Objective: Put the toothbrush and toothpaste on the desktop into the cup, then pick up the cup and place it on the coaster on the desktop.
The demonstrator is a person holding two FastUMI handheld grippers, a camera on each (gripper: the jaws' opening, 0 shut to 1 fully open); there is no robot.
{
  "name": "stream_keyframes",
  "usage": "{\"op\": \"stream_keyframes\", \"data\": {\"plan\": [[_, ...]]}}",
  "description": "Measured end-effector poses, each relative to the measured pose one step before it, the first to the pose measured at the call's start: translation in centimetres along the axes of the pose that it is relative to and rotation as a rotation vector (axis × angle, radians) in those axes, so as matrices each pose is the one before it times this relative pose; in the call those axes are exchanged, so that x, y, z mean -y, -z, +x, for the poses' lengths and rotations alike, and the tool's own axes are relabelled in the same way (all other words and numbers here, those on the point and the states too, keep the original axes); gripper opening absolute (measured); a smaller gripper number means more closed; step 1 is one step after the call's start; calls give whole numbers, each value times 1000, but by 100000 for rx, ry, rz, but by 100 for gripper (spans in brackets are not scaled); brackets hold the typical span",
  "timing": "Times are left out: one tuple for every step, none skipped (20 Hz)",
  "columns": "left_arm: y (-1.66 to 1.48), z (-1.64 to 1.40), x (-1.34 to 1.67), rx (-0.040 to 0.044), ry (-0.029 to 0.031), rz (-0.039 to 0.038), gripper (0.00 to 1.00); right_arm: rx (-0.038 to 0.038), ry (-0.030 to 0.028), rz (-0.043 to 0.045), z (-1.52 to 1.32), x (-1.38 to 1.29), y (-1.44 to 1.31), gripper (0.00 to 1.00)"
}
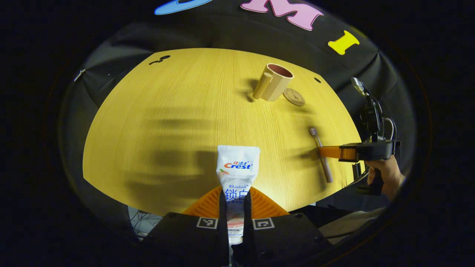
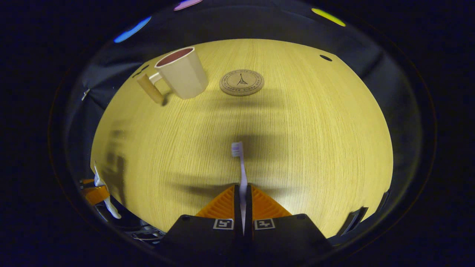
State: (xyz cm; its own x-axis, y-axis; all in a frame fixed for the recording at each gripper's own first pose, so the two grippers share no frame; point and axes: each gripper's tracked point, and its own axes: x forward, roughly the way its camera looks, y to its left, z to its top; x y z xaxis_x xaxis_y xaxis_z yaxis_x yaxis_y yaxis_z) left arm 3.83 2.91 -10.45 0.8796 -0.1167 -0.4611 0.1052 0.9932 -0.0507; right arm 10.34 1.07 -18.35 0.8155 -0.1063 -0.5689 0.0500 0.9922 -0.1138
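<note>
My left gripper [image 1: 235, 202] is shut on the white toothpaste tube [image 1: 237, 170], which sticks forward between the orange fingers above the yellow desktop [image 1: 178, 118]. In the right gripper view my right gripper [image 2: 243, 198] is shut on the pale toothbrush [image 2: 240, 163], bristles pointing away. The left gripper view shows that same gripper [image 1: 328, 152] at the right, held by a hand [image 1: 387, 174], with the toothbrush [image 1: 322, 154] across its fingers. The beige cup [image 2: 182, 76] with its handle stands upright at the far side, and the round cork coaster [image 2: 241, 82] lies just right of it.
The desktop's curved front edge runs close under both grippers. A small dark hole [image 2: 326, 58] marks the far right of the desktop. Black cloth walls surround the table. The left gripper with the tube [image 2: 97, 193] appears at the left edge of the right gripper view.
</note>
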Motion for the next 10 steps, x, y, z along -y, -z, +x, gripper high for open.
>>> {"op": "stream_keyframes", "data": {"plan": [[-891, -330, 351, 2907, 1096, -105, 20, 5176, -3597, 2198, -826, -248, -842, 5], [-1116, -336, 447, 3419, 1145, -208, 20, 5388, -4227, 1160, -811, -419, -1129, 5], [-1064, -323, 500, 3537, 1137, 151, 19, 5003, -3912, 67, -976, -503, -1013, 5], [-1428, -264, 497, 3759, 1068, 753, 19, 4534, -3839, -433, -940, -569, -1169, 5], [-1387, -233, 504, 3909, 850, 1073, 19, 4892, -3962, 33, -940, -509, -994, 5], [-1627, -130, 440, 4175, 728, 1079, 19, 3010, -2934, 943, -686, -457, -835, 5], [-1651, 96, 530, 4112, 653, 489, 20, 2828, -2977, 1551, -775, -387, -696, 5], [-1796, 235, 541, 4161, 831, -437, 20, 2313, -2919, 1608, -625, -612, -830, 5], [-1739, 291, 702, 3965, 1410, -971, 20, 1514, -2305, 1120, -451, -395, -538, 5], [-1633, 492, 799, 3925, 1499, -1092, 20, 1028, -2061, 411, -537, -454, -604, 5]]}}
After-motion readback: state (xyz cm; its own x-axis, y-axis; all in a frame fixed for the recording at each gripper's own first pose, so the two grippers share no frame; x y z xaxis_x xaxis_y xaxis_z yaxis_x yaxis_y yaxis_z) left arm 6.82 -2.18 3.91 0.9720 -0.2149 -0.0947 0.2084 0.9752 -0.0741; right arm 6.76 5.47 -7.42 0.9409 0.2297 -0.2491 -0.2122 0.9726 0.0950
